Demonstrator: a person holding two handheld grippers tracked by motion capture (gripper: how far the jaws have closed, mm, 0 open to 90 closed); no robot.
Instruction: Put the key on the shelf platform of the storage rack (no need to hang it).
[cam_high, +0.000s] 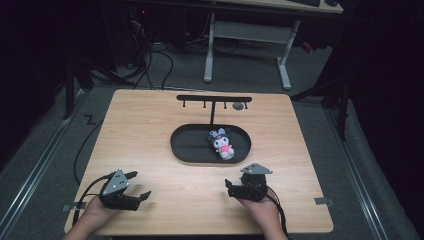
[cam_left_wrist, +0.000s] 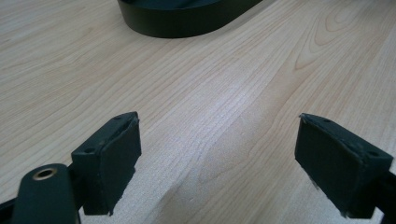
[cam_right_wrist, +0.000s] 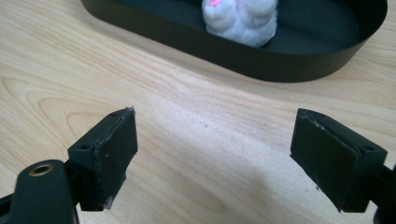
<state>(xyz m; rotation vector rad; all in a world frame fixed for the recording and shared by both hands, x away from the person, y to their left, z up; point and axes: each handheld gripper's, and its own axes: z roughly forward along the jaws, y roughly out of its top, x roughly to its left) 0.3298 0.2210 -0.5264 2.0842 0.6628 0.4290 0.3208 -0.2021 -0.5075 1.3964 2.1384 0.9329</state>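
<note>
In the right gripper view we get just the pale lower part of the plush toy (cam_right_wrist: 241, 18) — its head is cut off by the top edge, as is the far rim of the black tray (cam_right_wrist: 285, 65). In the left gripper view that tray (cam_left_wrist: 180, 23) shows as one curved stretch of wall, the rest lost above the frame. From the high view, the small grey thing (cam_high: 238, 106) by the hook rack (cam_high: 214, 98) is too small for us to tell — and the person's forearms run off the bottom edge.
</note>
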